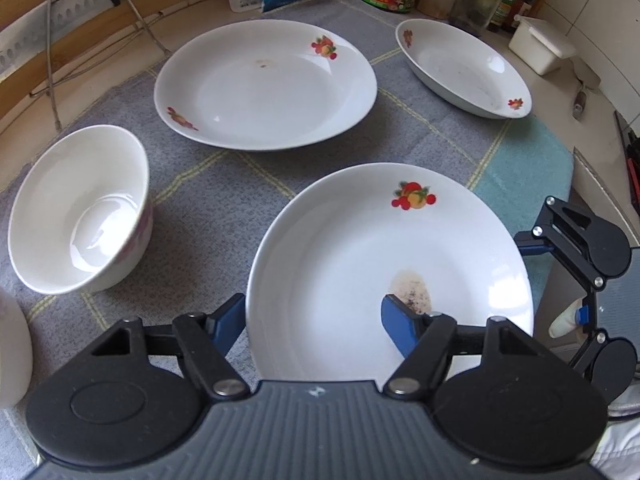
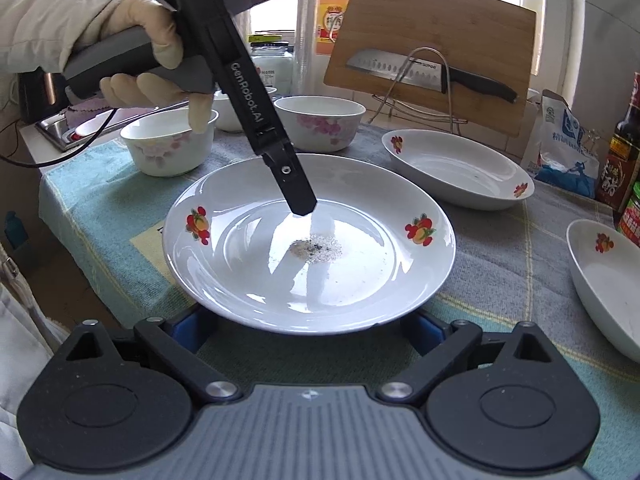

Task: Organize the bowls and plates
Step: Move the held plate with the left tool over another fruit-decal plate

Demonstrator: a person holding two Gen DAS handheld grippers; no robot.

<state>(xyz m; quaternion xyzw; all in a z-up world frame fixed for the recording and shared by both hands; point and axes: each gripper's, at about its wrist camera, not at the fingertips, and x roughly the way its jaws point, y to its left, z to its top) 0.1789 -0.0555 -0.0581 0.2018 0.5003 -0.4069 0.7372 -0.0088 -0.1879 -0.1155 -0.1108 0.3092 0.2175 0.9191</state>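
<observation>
A white plate [image 1: 360, 256] with fruit decals and a dirty smudge in its middle lies on the checked cloth [image 1: 224, 184]. My left gripper [image 1: 314, 320] stands open astride that plate's near rim, one blue finger outside it and one over the inside, neither pad pressing. In the right wrist view its finger [image 2: 298, 192] reaches down into the plate [image 2: 240, 264]. My right gripper [image 2: 308, 332] is open wide at the plate's edge, its fingers low beside the rim; it also shows as the right gripper [image 1: 554, 280] at the plate's right. A gloved hand [image 2: 132, 40] holds the left gripper.
A second plate [image 1: 264, 84], a deep dish [image 1: 464, 68] and a white bowl [image 1: 80, 212] stand on the cloth, with more flowered bowls [image 2: 320, 120] behind. A cutting board with a knife [image 2: 432, 52] leans on a wire rack. Jars, bottles [image 2: 620, 148] and a bag line the back.
</observation>
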